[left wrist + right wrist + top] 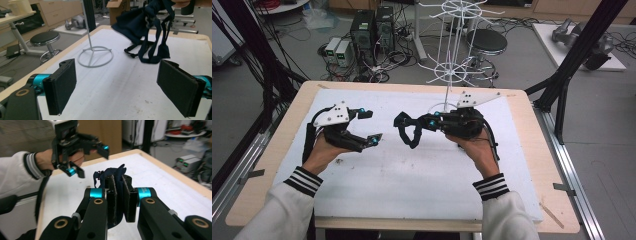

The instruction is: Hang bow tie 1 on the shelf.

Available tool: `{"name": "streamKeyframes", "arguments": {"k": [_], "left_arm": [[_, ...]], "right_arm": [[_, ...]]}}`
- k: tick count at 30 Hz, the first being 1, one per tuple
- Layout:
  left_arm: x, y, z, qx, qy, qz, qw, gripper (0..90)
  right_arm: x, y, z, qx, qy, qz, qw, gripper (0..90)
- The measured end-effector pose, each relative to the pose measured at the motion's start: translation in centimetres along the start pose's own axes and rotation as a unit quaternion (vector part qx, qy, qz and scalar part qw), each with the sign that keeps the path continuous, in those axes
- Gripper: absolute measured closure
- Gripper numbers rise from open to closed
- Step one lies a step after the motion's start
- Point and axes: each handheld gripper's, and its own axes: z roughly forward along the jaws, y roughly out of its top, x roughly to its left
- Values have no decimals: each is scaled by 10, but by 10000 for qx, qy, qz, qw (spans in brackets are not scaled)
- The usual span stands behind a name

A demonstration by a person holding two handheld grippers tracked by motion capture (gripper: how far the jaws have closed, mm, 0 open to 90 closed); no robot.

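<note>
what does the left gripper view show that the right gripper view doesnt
Left gripper view alone: the white rack's ring base on the mat, a black stool, and the left gripper with its jaws wide apart, empty.
Right gripper view alone: the right gripper clamped on the dark blue garment, and the hand holding the left gripper.
Both: the garment and the white mat.

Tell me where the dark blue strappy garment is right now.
The dark blue garment hangs clamped in the right gripper, mid-table in the high view, between both grippers, near the white wire stand.
</note>
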Motion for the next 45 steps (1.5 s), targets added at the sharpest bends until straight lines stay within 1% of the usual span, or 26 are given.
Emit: {"name": "streamKeyframes", "arguments": {"k": [1, 2, 5, 8, 11, 12, 16, 19, 20, 23, 25, 26, 27, 28, 29, 31, 32, 33, 34, 36, 37, 38, 40, 42, 44, 45], "left_arm": [[0, -4, -2, -16, 39, -27, 10000, 165], [0, -7, -4, -25, 81, -58, 9999, 165], [-1, -17, -10, -33, 267, -85, 9996, 164], [-2, -25, -16, -88, 390, -176, 9990, 160], [-4, -33, -23, -192, 513, -244, 9982, 160], [-4, -36, -25, -238, 578, -263, 9977, 160], [-6, -46, -34, -399, 791, -309, 9956, 160], [-6, -55, -39, -394, 984, -392, 9936, 160], [-6, -58, -41, -413, 1045, -418, 9928, 160], [-8, -66, -46, -478, 1189, -480, 9906, 160], [-10, -71, -49, -510, 1277, -474, 9894, 160], [-11, -73, -50, -555, 1317, -485, 9885, 160], [-12, -75, -52, -574, 1372, -489, 9877, 160], [-12, -78, -53, -561, 1421, -512, 9869, 160], [-13, -80, -54, -541, 1453, -546, 9864, 160], [-13, -84, -58, -593, 1537, -597, 9845, 160], [-14, -85, -59, -611, 1578, -605, 9837, 160], [-15, -87, -61, -625, 1623, -579, 9831, 160], [-16, -89, -62, -646, 1672, -580, 9821, 160], [-17, -92, -64, -657, 1749, -578, 9807, 160], [-18, -93, -64, -692, 1787, -572, 9798, 160], [-19, -95, -65, -714, 1809, -555, 9793, 160], [-20, -97, -67, -775, 1854, -561, 9780, 160], [-21, -99, -68, -834, 1863, -567, 9773, 160], [-22, -101, -69, -880, 1874, -569, 9767, 160], [-22, -102, -69, -892, 1855, -574, 9769, 160]], "right_arm": [[0, 1, -2, -94, -121, -74, 9999, 843], [0, 1, -2, -94, -121, -74, 9999, 843], [0, 2, -7, -222, -314, -127, 9992, 843], [-2, 2, -11, -354, -411, -108, 9985, 843], [-3, 2, -12, -353, -517, -137, 9979, 843], [-3, 2, -12, -384, -601, -207, 9972, 843], [-3, 3, -13, -429, -728, -305, 9960, 842], [-3, 4, -18, -620, -913, -334, 9933, 843], [-3, 4, -18, -620, -913, -334, 9933, 843], [-3, 5, -25, -797, -1116, -366, 9899, 843], [-3, 5, -27, -825, -1165, -364, 9891, 843], [-4, 5, -30, -884, -1263, -390, 9873, 843], [-4, 5, -30, -884, -1263, -390, 9873, 843], [-4, 5, -34, -961, -1361, -390, 9853, 842], [-4, 5, -34, -961, -1361, -390, 9853, 842], [-5, 4, -37, -1101, -1502, -397, 9817, 843], [-5, 4, -37, -1101, -1502, -397, 9817, 843], [-4, 2, -38, -1127, -1633, -427, 9792, 843], [-4, 2, -38, -1127, -1633, -427, 9792, 843], [-6, -1, -40, -1207, -1793, -383, 9756, 843], [-6, -1, -40, -1207, -1793, -383, 9756, 843], [-8, -2, -42, -1263, -1889, -357, 9732, 842], [-8, -2, -43, -1268, -1916, -333, 9727, 842], [-11, -3, -45, -1295, -1985, -350, 9709, 842], [-12, -4, -46, -1306, -1970, -310, 9712, 842], [-13, -4, -46, -1344, -2019, -335, 9696, 842]]}}
